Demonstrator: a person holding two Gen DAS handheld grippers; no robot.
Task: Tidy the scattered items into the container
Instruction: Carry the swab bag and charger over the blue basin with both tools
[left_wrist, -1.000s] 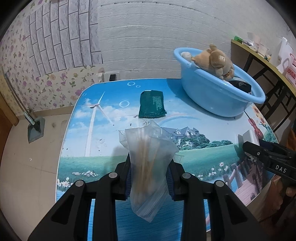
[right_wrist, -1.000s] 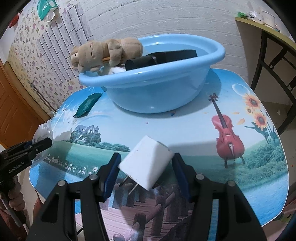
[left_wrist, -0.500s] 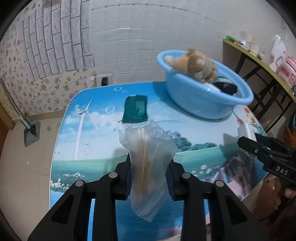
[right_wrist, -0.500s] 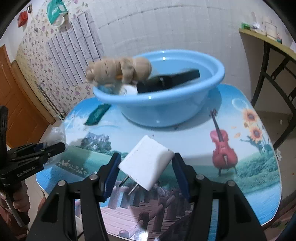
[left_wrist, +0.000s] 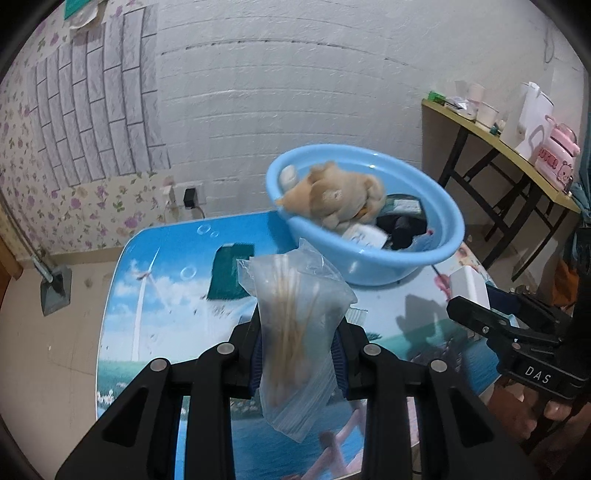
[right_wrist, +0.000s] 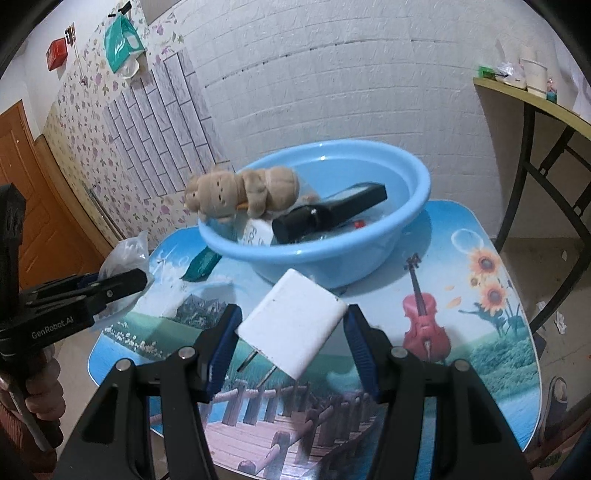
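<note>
My left gripper (left_wrist: 298, 354) is shut on a clear plastic bag of cotton swabs (left_wrist: 295, 314), held above the table's near side. My right gripper (right_wrist: 291, 332) is shut on a white plug adapter (right_wrist: 293, 326) whose metal prongs point back toward me. The blue basin (left_wrist: 436, 254) stands at the table's far side, holding a tan plush toy (left_wrist: 332, 197), a black object (right_wrist: 332, 214) and a white box (right_wrist: 258, 232). A dark green packet (left_wrist: 229, 273) lies flat on the table left of the basin. In the left wrist view the right gripper (left_wrist: 469, 299) appears at the right edge with the adapter (left_wrist: 469, 286).
The table (right_wrist: 461, 295) carries a printed landscape picture. A yellow side table (left_wrist: 498, 136) with cups and a pink container stands at the right by the wall. A dustpan (left_wrist: 55, 284) rests on the floor at the left. A hand (right_wrist: 40, 380) holds the left gripper's handle.
Both grippers have risen with their loads, so the table looks lower and the inside of the basin shows more. Neither grip has changed.
</note>
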